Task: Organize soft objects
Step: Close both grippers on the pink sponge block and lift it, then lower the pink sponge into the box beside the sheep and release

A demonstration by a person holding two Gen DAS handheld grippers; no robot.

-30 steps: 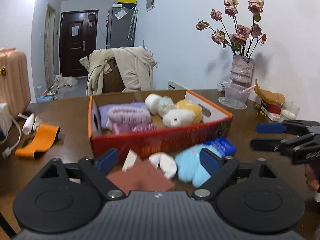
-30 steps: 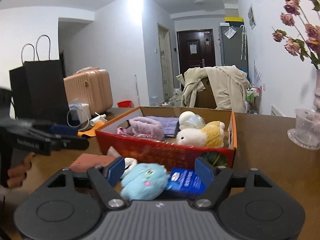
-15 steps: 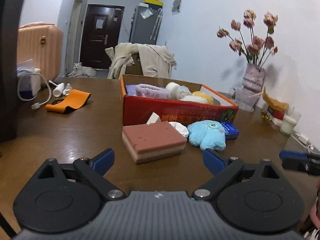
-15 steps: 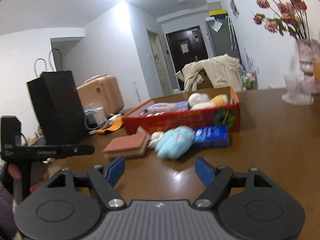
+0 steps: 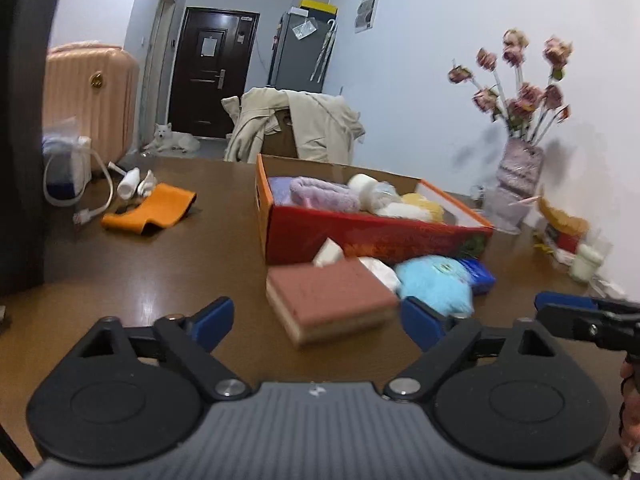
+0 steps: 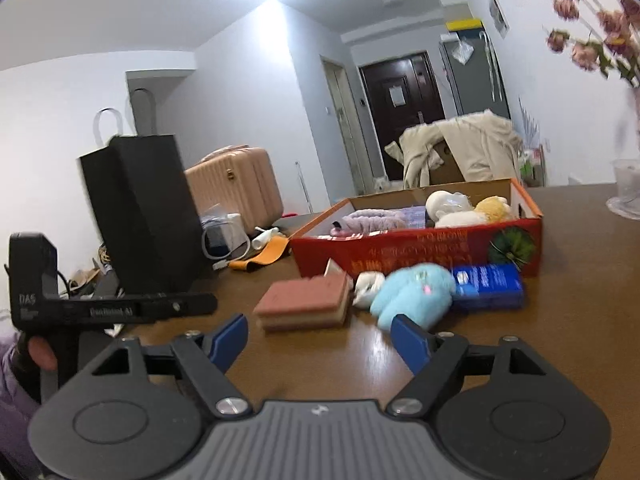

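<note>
Sponge (image 5: 334,294) flat, long axis toward box (image 5: 372,236)

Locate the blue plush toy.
The blue plush toy lies on the table in front of the red box, between a small white item and a blue packet.

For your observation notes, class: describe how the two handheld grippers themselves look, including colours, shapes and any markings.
Both the left gripper and the right gripper have a ribbed grey body, two round black discs, black linkage arms with silver pivots, and blue pads. Seen side-on, the left gripper's black bar carries pale lettering too blurred to read. A purple sleeve shows.
</note>
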